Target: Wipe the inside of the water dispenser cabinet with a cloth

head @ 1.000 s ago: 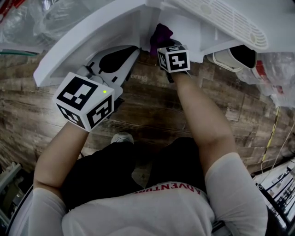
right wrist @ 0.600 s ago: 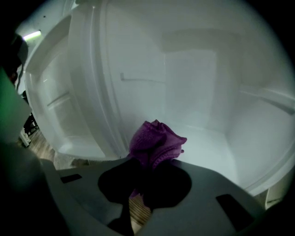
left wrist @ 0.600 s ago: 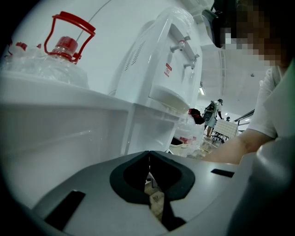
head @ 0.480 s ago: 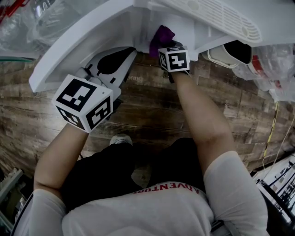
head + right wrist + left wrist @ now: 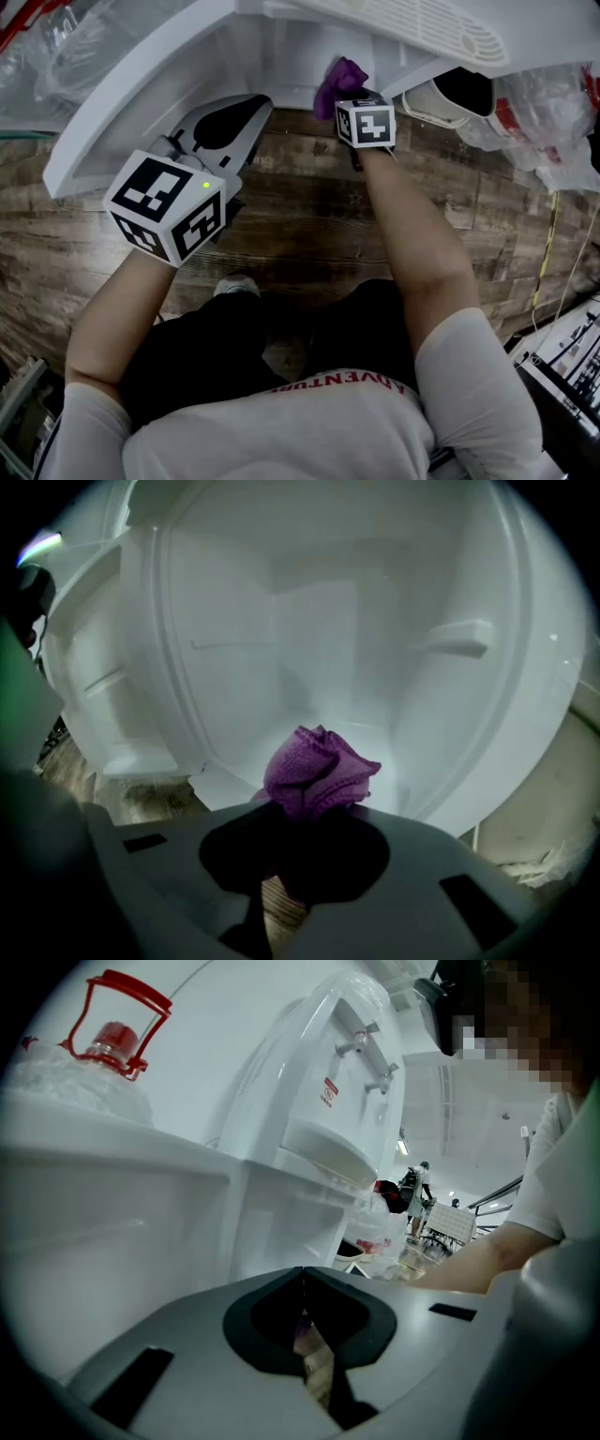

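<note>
2 hand-held grippers reach toward a white water dispenser cabinet (image 5: 281, 47), seen from above over a wooden floor (image 5: 300, 216). The right gripper (image 5: 345, 96) is clamped on a bunched purple cloth (image 5: 339, 77), which pokes out past the jaws at the lower edge of the cabinet's opening. In the right gripper view the cloth sits in front of the cabinet's pale inner walls (image 5: 309, 621); whether it touches them cannot be told. The left gripper (image 5: 246, 112) hangs beside a white panel (image 5: 122, 103) at the cabinet's left, its jaws pressed together with nothing between them.
</note>
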`<state>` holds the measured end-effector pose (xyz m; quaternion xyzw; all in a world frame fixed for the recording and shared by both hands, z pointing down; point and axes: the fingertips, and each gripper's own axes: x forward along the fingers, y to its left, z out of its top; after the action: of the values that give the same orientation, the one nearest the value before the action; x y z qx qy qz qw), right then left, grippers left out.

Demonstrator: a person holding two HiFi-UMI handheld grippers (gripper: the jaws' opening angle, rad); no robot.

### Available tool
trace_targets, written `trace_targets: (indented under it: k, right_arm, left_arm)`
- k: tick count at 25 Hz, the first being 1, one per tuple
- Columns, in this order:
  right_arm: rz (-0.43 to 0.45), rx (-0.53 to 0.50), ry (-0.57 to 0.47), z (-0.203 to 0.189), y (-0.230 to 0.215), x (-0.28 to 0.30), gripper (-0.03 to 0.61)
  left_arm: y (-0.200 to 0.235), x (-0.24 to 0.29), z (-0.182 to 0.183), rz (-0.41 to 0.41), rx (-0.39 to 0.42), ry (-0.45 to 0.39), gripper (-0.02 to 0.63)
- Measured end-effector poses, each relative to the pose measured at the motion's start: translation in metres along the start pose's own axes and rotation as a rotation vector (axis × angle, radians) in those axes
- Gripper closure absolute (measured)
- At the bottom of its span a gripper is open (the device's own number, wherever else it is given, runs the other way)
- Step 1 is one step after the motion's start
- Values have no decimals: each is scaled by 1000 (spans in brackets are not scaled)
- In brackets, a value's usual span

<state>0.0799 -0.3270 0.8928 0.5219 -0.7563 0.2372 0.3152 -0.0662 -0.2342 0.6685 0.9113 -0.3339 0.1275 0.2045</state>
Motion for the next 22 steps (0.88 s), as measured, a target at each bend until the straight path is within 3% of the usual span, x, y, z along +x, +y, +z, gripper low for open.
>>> trace_targets:
  k: [14,22]
  right_arm:
    - [-99,83,10,-20,-47,-24,514]
    - [-119,77,-2,-14,-56,-37,514]
  left_arm:
    - [-17,10,1,-29,1,-3,586]
    - [-23,16,3,-50,-14,-19,586]
